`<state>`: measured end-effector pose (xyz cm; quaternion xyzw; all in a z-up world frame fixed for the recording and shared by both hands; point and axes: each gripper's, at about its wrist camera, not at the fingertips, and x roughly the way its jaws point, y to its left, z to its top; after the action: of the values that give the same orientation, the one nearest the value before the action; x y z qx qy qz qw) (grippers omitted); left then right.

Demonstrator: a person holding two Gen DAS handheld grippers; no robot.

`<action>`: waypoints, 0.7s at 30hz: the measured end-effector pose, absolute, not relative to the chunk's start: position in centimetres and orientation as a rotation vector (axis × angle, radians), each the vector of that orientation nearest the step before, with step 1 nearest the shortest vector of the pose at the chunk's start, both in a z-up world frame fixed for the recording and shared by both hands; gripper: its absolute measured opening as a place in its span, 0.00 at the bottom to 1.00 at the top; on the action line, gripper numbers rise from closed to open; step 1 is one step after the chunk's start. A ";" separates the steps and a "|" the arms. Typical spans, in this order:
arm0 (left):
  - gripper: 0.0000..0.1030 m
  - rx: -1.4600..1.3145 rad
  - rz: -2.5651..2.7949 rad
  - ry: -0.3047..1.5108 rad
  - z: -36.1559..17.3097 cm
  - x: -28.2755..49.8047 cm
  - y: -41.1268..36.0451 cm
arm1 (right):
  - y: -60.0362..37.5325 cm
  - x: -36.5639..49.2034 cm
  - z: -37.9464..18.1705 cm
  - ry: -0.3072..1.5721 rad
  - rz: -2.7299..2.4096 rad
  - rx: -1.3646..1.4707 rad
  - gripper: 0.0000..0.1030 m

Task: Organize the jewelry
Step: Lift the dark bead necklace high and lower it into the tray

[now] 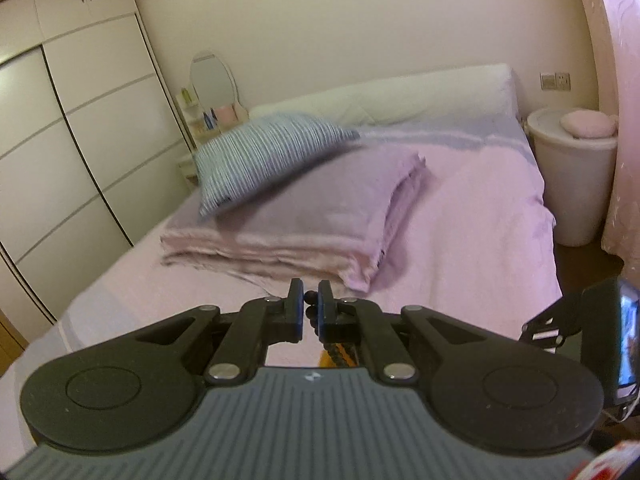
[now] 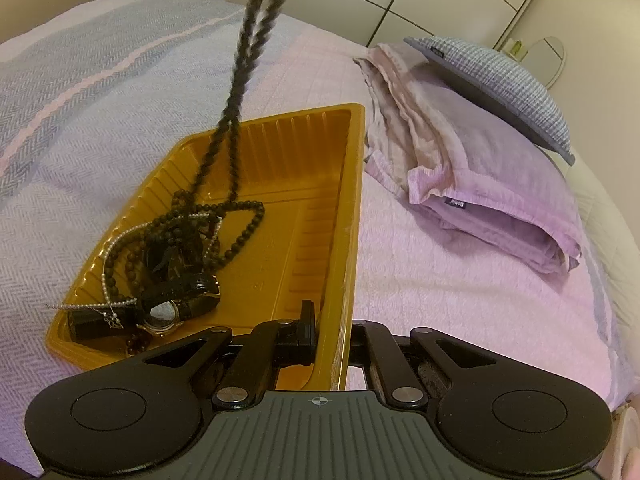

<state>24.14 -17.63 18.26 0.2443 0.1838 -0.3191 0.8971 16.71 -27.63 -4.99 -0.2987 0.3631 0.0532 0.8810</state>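
1. Right gripper (image 2: pixel 326 332) is clamped shut on the near right wall of the yellow tray (image 2: pixel 280 148): one finger sits inside the tray, the other outside the rim. Prob. so the light plastic tray doesn't slide on the bed (image 2: pixel 460 280) while beads go in or come out.
2. Left gripper (image 1: pixel 309 312) is pinched almost fully closed on a dark bead necklace (image 2: pixel 240 64); beads show betw. its pads in the left wrist view. From the right wrist view the strand hangs as a doubled line from above the frame down into the tray, lower end on the pile. Held high, likely to let it hang straight and separate from the rest.
3. Jewelry pile sits in the tray's near left corner: more dark bead strands (image 2: pixel 244 220), a thin pearl chain (image 2: pixel 116 248), a watch (image 2: pixel 164 314) w/ dark strap.
4. Tray lies near the foot-side edge of the bed; folded pink blanket (image 2: pixel 480 168) and striped pillow (image 2: pixel 500 76) are well apart from it, toward the head.
5. Hard to tell:
   - hanging strand is motion-blurred; can't say if it's tangled w/ the pile.
   - its top end is cut off in the right wrist view.
   - right gripper's outer finger is mostly hidden behind the tray wall.
   - small reddish beads at the tray's near edge are partly hidden by the gripper body.
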 end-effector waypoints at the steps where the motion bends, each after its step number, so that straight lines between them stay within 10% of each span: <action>1: 0.05 0.507 -0.662 0.391 17.7 24.4 -17.9 | -27.7 16.7 -5.0 0.757 0.111 -0.622 0.05; 21: 0.06 0.502 -0.668 0.533 12.0 26.2 -18.3 | -28.0 16.9 -5.4 0.763 0.106 -0.616 0.04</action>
<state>26.21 -18.33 12.01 0.2407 0.2557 -0.3207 0.8797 16.90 -28.04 -5.40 -0.2955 0.3662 0.0510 0.8809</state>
